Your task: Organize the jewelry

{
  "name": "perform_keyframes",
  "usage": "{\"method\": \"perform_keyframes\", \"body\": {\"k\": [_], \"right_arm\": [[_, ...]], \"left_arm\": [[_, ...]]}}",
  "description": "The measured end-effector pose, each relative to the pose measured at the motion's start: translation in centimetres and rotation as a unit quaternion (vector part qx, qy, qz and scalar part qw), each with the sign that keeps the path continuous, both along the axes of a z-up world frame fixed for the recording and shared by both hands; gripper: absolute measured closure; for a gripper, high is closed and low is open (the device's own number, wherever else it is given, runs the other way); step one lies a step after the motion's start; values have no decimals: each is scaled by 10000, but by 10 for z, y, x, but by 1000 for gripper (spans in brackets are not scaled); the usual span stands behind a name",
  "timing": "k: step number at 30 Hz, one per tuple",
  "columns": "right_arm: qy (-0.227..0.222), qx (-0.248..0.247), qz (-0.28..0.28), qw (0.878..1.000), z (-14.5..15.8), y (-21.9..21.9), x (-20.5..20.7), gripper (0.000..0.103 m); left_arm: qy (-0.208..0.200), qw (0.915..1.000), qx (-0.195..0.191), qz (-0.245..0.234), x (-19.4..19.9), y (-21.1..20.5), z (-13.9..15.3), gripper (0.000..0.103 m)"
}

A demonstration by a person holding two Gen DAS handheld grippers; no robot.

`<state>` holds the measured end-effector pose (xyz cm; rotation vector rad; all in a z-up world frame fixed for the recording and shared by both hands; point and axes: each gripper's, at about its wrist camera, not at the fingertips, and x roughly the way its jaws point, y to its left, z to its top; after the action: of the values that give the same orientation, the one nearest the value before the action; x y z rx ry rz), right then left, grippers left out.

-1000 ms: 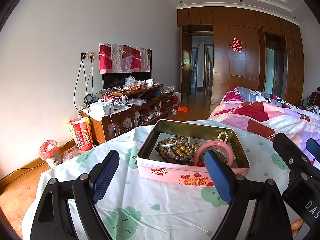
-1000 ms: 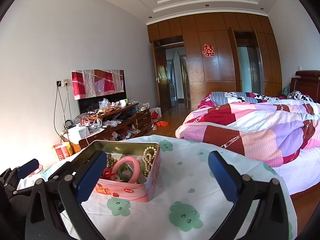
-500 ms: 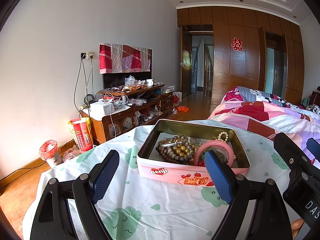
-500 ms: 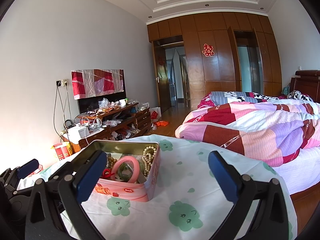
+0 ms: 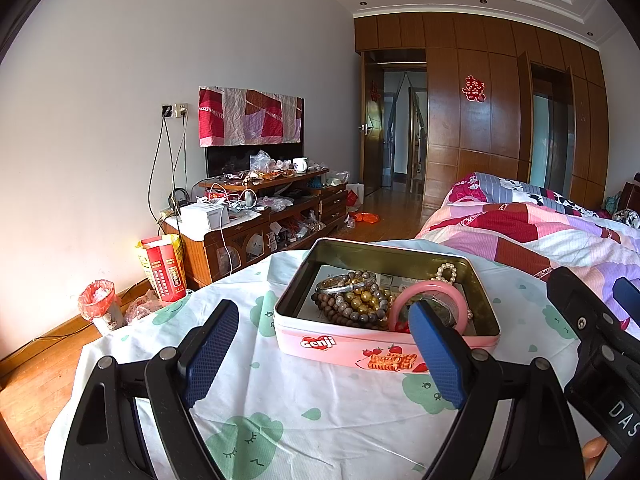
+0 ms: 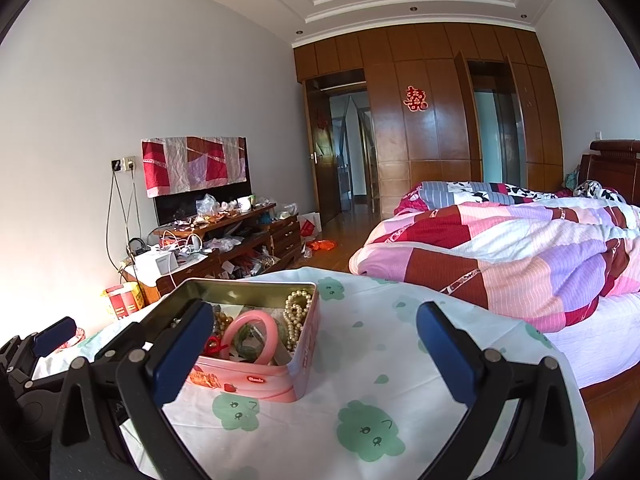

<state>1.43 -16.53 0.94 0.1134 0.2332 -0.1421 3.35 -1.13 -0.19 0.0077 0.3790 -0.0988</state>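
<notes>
Jewelry lies heaped in an open pink tin on a table covered by a white cloth with green cartoon prints, in a bedroom with a quilted bed behind. Both handheld tools hover short of the tin, touching nothing. The left gripper is spread wide and empty, its blue pads well apart, facing the tin's long printed side. The right gripper is likewise wide and empty, with the tin near its left finger.

Inside the tin, a pink bangle leans toward the near right; it looks rigid and smooth, probably light, and should take a pinch across its band, though a glossy surface may slip. Beside it, strands of brown and gold wooden beads bunch together, with a silver bangle resting on them. The bead strands appear limp and likely to drape or snag on neighbours when lifted, so a grip on a bunched section seems safer than on a single bead. A pearl string coils against the far right wall; it is probably the most delicate piece. A green ring-shaped piece sits inside the pink bangle, and a small red ornament lies next to it; what these are made of cannot be told.
</notes>
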Motion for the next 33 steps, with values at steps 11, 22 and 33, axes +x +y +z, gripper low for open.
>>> {"method": "perform_keyframes", "body": {"k": [11, 22, 33], "right_arm": [[4, 3, -11, 10000, 0, 0, 0, 0], [19, 15, -49, 10000, -6, -5, -2, 0], [49, 10, -62, 10000, -8, -7, -3, 0]], "left_arm": [[6, 10000, 6, 34, 0, 1, 0, 16], [33, 9997, 126, 189, -1, 5, -5, 16], [65, 9998, 94, 135, -1, 8, -5, 16]]}}
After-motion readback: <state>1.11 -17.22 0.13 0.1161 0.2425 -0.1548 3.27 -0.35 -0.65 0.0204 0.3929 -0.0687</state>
